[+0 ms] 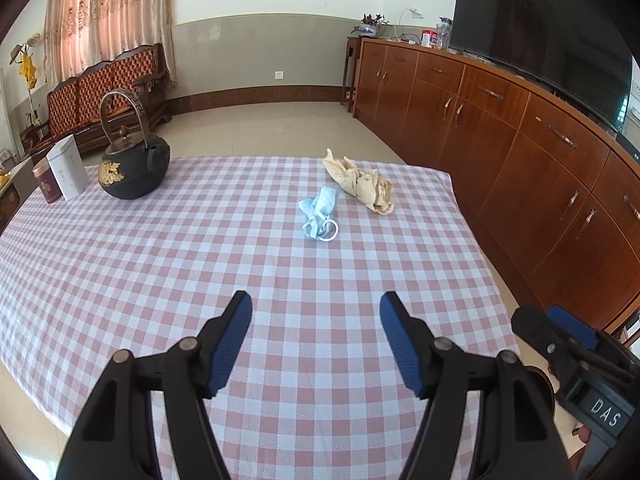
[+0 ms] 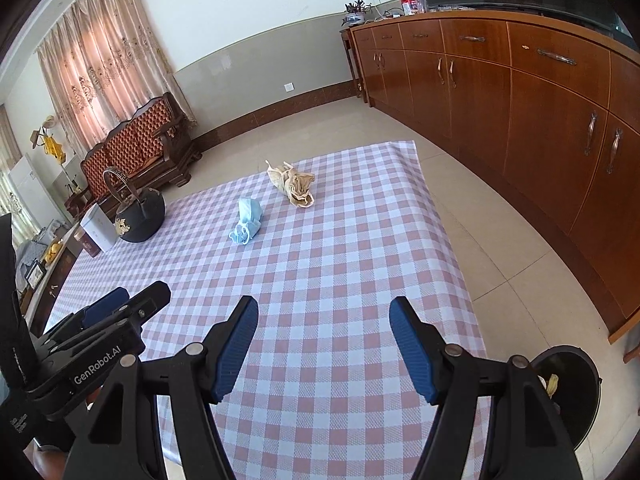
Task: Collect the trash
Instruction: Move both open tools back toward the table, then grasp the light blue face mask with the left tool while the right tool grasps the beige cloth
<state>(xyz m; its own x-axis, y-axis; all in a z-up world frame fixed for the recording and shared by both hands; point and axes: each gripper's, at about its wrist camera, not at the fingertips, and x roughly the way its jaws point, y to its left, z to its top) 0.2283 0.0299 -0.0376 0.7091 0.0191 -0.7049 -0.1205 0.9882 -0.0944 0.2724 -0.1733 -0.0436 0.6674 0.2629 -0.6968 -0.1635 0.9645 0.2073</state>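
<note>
A crumpled blue face mask [image 1: 320, 215] lies on the checked tablecloth [image 1: 160, 260], with a crumpled beige paper wad [image 1: 360, 186] just beyond it to the right. Both show in the right wrist view too, the mask [image 2: 246, 222] and the paper wad [image 2: 294, 184]. My left gripper [image 1: 316, 336] is open and empty, over the near part of the table, well short of the mask. My right gripper [image 2: 324, 340] is open and empty, also over the near table. A black trash bin [image 2: 572, 388] stands on the floor at the table's right, with some scraps inside.
A black iron teapot [image 1: 134, 164], a white box [image 1: 69, 168] and a dark red tin [image 1: 46, 182] stand at the table's far left. A long wooden cabinet [image 1: 500, 128] with a TV [image 1: 540, 36] runs along the right. A wooden sofa [image 1: 104, 92] stands behind.
</note>
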